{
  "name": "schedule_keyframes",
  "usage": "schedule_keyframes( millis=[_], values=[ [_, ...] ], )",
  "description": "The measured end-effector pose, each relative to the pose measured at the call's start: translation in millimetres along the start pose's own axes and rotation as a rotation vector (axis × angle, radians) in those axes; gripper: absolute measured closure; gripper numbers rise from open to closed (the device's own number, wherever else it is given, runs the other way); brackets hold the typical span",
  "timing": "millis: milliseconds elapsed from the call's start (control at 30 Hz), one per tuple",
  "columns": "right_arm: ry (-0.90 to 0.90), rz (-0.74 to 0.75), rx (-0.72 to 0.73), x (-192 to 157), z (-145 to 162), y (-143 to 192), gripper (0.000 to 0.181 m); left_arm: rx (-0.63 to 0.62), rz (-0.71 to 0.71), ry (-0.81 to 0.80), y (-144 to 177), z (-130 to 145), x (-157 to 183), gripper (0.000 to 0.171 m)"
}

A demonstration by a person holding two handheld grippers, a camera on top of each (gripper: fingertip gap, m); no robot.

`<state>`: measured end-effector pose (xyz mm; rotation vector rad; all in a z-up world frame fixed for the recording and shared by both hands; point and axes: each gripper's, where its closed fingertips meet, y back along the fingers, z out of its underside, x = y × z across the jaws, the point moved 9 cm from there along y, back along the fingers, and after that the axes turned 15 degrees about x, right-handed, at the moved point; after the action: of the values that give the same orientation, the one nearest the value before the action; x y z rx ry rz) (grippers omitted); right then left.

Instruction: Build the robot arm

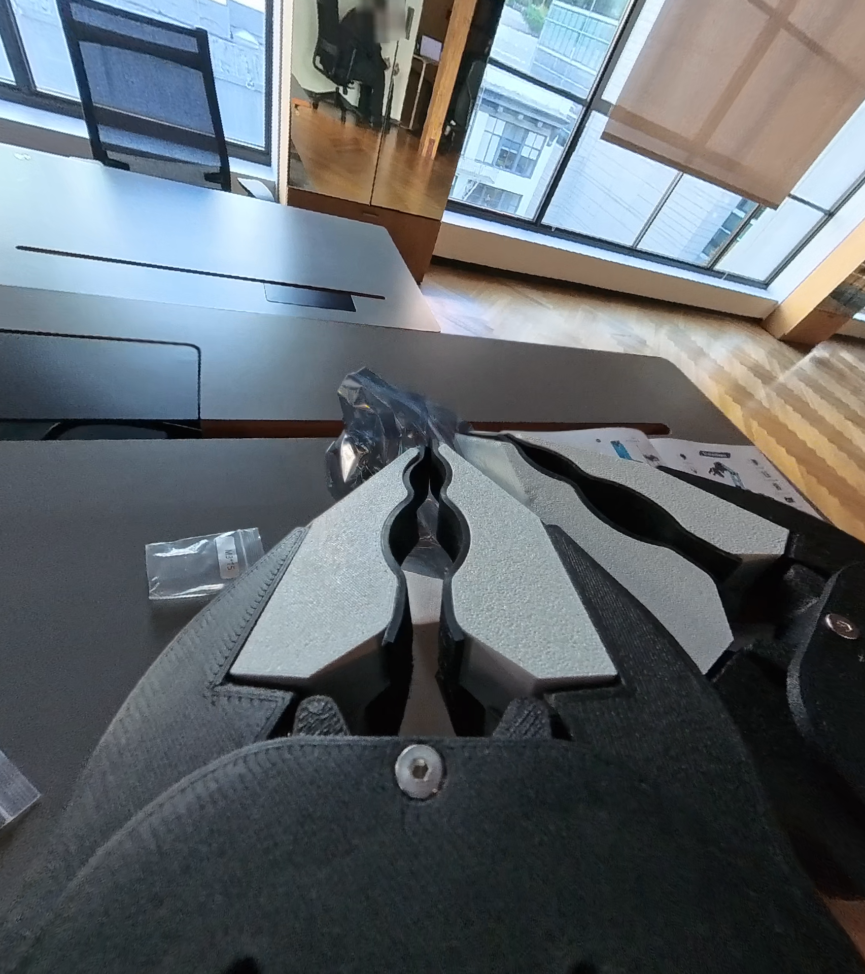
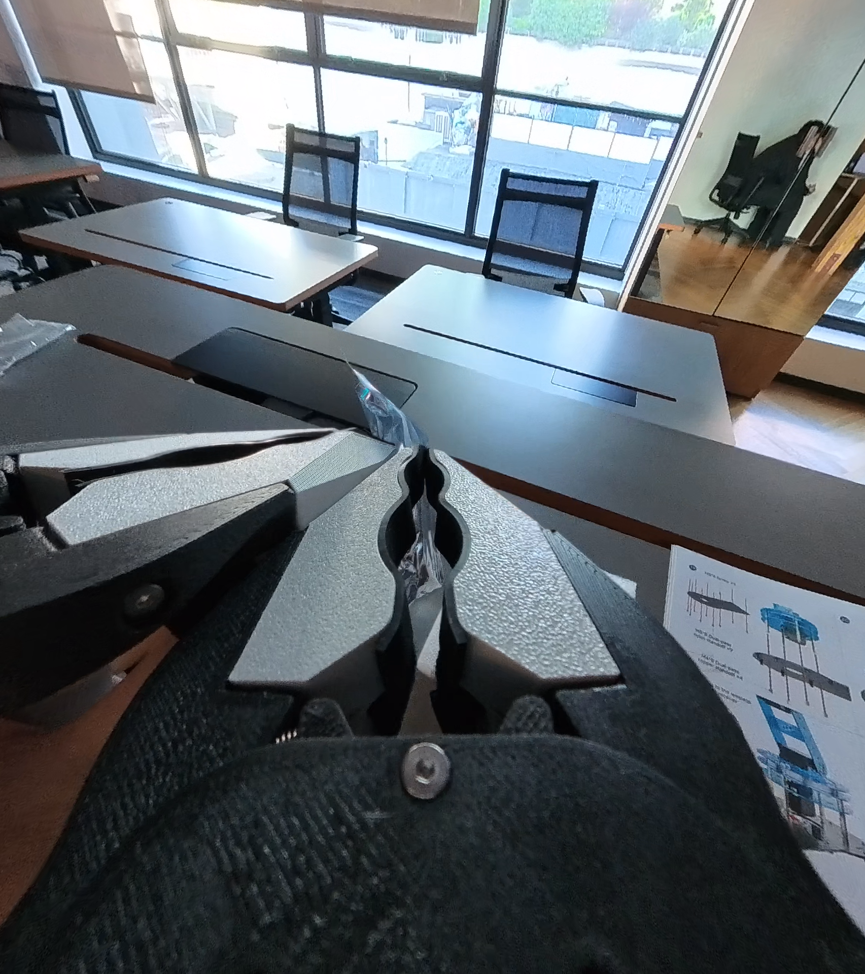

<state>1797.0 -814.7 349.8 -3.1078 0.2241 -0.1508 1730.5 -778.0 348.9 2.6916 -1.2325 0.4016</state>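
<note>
- We are pinching a crumpled clear plastic bag (image 1: 367,421) in our left tongs (image 1: 429,454), closed on its edge.
- Our right tongs (image 2: 424,454) are clamping the same bag (image 2: 387,416) right beside them, above the dark worktop (image 1: 103,527).
- A small zip bag (image 1: 203,561) is lying left; an instruction sheet (image 2: 799,701) is lying right.

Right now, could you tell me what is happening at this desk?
A person holds two grippers over a dark desk. The left gripper and the right gripper meet tip to tip, jaws of both shut on one small crinkled plastic bag. More small clear bags lie to the left, and an illustrated instruction sheet to the right.
</note>
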Motion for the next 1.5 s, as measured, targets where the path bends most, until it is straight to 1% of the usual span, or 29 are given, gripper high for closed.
schedule_keyframes(
  millis=[200, 467, 533, 567, 633, 733, 800, 867, 933, 1067, 1133, 1233, 1267, 1300, 1367, 1400, 1467, 1500],
  values=[
    [0.002, 0.001, -0.040, 2, 9, -2, 0.181, -0.034, -0.010, -0.001, -3, 9, -1, 0.171],
    [-0.003, 0.007, -0.049, 5, 18, -2, 0.181, -0.051, -0.019, -0.042, -6, 16, 1, 0.171],
    [-0.007, 0.009, -0.045, 5, 19, 0, 0.181, -0.044, -0.007, -0.017, -5, 20, 1, 0.171],
    [-0.031, -0.022, -0.070, 6, 20, 0, 0.181, -0.042, -0.001, -0.009, -3, 22, 1, 0.171],
    [-0.054, -0.188, -0.116, 10, 17, 1, 0.181, -0.033, 0.024, -0.116, 5, 24, 1, 0.171],
    [-0.019, -0.391, -0.169, 28, 10, 9, 0.181, -0.061, 0.181, -0.283, 11, 20, 8, 0.171],
    [-0.107, -0.478, -0.199, 41, 6, 11, 0.174, -0.079, 0.249, -0.359, 15, 11, 14, 0.171],
    [-0.202, -0.564, -0.220, 48, 3, 13, 0.174, -0.094, 0.295, -0.430, 17, 3, 20, 0.171],
    [-0.233, -0.602, -0.255, 55, 1, 15, 0.173, -0.124, 0.341, -0.499, 18, 1, 26, 0.171],
    [-0.253, -0.634, -0.326, 58, 8, 20, 0.174, -0.195, 0.382, -0.557, 15, 8, 32, 0.171],
    [-0.384, -0.654, -0.331, 58, 15, 21, 0.173, -0.180, 0.387, -0.564, 15, 9, 32, 0.171],
    [-0.750, -0.712, -0.291, 64, 29, 22, 0.173, -0.150, 0.418, -0.516, 18, 7, 31, 0.171],
    [-0.842, -0.704, -0.295, 65, 35, 23, 0.172, -0.152, 0.424, -0.502, 18, 8, 31, 0.171],
    [-0.918, -0.660, -0.295, 68, 40, 25, 0.172, -0.157, 0.420, -0.506, 16, 10, 31, 0.171],
    [-1.003, -0.566, -0.272, 68, 49, 29, 0.174, -0.163, 0.411, -0.520, 13, 16, 34, 0.171],
    [-0.993, -0.543, -0.288, 66, 53, 31, 0.173, -0.169, 0.406, -0.517, 11, 19, 35, 0.171],
    [-0.934, -0.503, -0.319, 65, 56, 34, 0.160, -0.164, 0.410, -0.478, 9, 21, 37, 0.171],
    [-0.924, -0.477, -0.313, 67, 55, 34, 0.158, -0.159, 0.414, -0.448, 7, 22, 38, 0.171]
  ],
)
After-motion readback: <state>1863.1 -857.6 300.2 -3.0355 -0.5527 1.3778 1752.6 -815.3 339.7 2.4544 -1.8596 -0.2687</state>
